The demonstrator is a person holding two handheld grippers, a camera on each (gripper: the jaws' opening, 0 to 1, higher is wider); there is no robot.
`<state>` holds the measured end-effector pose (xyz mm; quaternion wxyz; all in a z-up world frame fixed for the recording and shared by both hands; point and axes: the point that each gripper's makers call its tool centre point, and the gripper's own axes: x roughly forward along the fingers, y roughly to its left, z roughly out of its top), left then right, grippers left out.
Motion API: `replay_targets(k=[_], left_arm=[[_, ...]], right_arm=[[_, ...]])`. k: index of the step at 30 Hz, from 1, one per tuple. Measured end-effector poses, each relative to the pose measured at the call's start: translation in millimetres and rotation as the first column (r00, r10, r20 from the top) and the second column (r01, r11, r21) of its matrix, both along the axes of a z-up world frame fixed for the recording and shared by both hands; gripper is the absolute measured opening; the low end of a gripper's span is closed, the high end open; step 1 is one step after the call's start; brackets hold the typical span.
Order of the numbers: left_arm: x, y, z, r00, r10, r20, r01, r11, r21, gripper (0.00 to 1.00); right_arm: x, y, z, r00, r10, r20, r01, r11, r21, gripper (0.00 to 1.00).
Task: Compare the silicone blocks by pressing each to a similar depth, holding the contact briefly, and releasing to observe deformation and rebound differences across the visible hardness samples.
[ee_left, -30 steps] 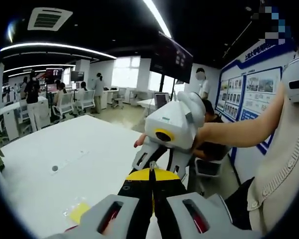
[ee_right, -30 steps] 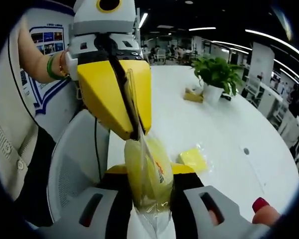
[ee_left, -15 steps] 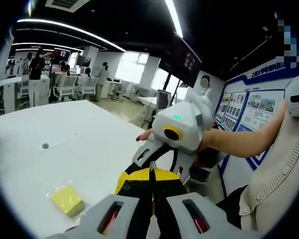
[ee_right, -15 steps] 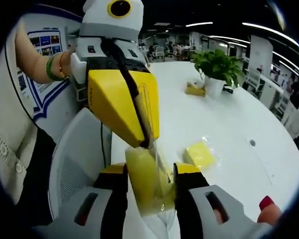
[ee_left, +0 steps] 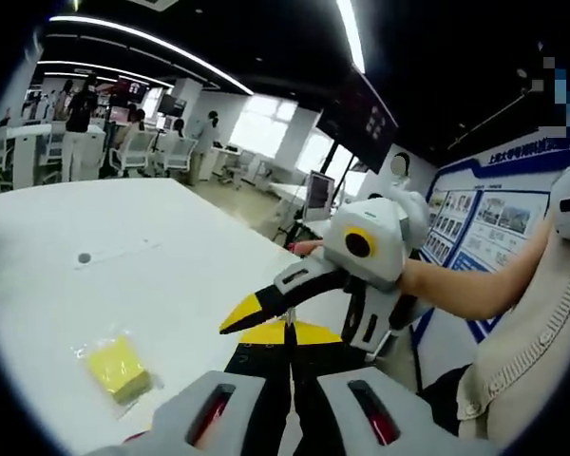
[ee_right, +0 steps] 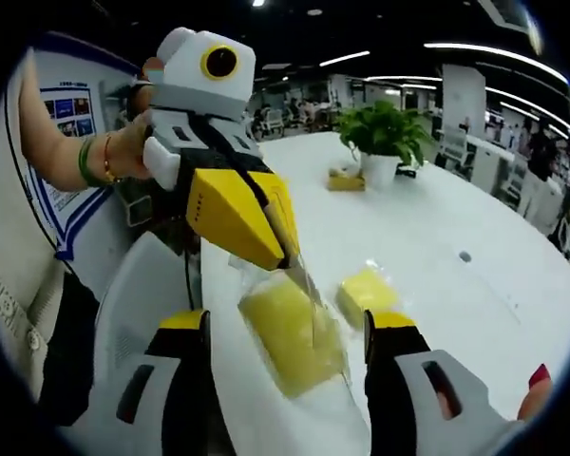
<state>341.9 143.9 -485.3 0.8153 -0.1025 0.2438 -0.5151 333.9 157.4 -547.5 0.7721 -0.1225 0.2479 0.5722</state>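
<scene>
Right gripper view: a bagged yellow silicone block hangs over the near edge of the white table, its long axis running from the near side up toward the left gripper. The left gripper's yellow jaws are together, pinching the clear bag's upper edge; the block itself hangs just below their tips. The right gripper has its jaws spread wide apart, one on each side of the block, neither touching it.

A second bagged yellow block lies flat on the table just beyond and to the right of the held one. A potted plant stands far down the table.

Left gripper view: the left gripper's own jaws are closed; the bag between them is hard to make out. The right gripper enters from the right, one yellow-tipped jaw angled out. The second block lies on the table to the left, well apart from both grippers.
</scene>
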Motion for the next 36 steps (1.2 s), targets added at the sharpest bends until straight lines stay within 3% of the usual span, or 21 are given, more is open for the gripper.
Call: replay_targets(k=[4,7,11,13,17,21,26,31,35,36], left_arm=[[3.3,-3.4,-9.2,0.999,0.008,-0.034,-0.008,1.000,-0.005,0.00],[5.2,-8.7,-17.6,0.999,0.006,-0.041,-0.006,1.000,-0.002,0.00],[12.1,-16.5,-29.5,0.998,0.013,-0.063,-0.014,1.000,-0.007,0.00],[18.0,-22.0,-36.5,0.997,0.027,-0.074,-0.028,1.000,-0.015,0.00],[29.6,-37.0,-50.6,0.994,0.041,-0.103,-0.044,0.998,-0.036,0.00],[41.3,-48.4,-66.3,0.992,0.047,-0.115,-0.050,0.998,-0.028,0.00],[61.3,-63.0,-79.4,0.987,0.059,-0.152,-0.070,0.995,-0.072,0.00],[84.1,-73.7,-91.1,0.979,0.083,-0.184,-0.105,0.988,-0.110,0.00],[109.1,-73.5,-100.0,0.966,0.146,-0.214,-0.180,0.973,-0.148,0.00],[119.1,-70.8,-105.9,0.947,0.188,-0.260,-0.236,0.958,-0.165,0.00]], right_arm=[[-4.9,-26.2,7.5,0.993,-0.118,-0.001,0.118,0.992,0.050,0.66],[-15.4,-41.5,18.3,0.983,-0.182,-0.017,0.183,0.975,0.127,0.61],[-30.7,-63.8,37.8,0.954,-0.289,-0.083,0.301,0.917,0.262,0.70],[-38.0,-77.8,42.1,0.943,-0.321,-0.084,0.332,0.901,0.279,0.72],[-49.3,-102.6,35.7,0.927,-0.365,-0.088,0.375,0.895,0.241,0.75],[-55.4,-124.4,21.4,0.909,-0.407,-0.088,0.416,0.889,0.192,0.71],[-51.4,-138.2,16.7,0.887,-0.443,-0.126,0.460,0.866,0.195,0.70],[-43.6,-149.1,14.8,0.880,-0.459,-0.121,0.474,0.863,0.174,0.69],[-36.8,-160.4,13.9,0.878,-0.466,-0.110,0.478,0.864,0.155,0.67],[-35.0,-163.7,14.0,0.876,-0.469,-0.113,0.482,0.862,0.158,0.67]])
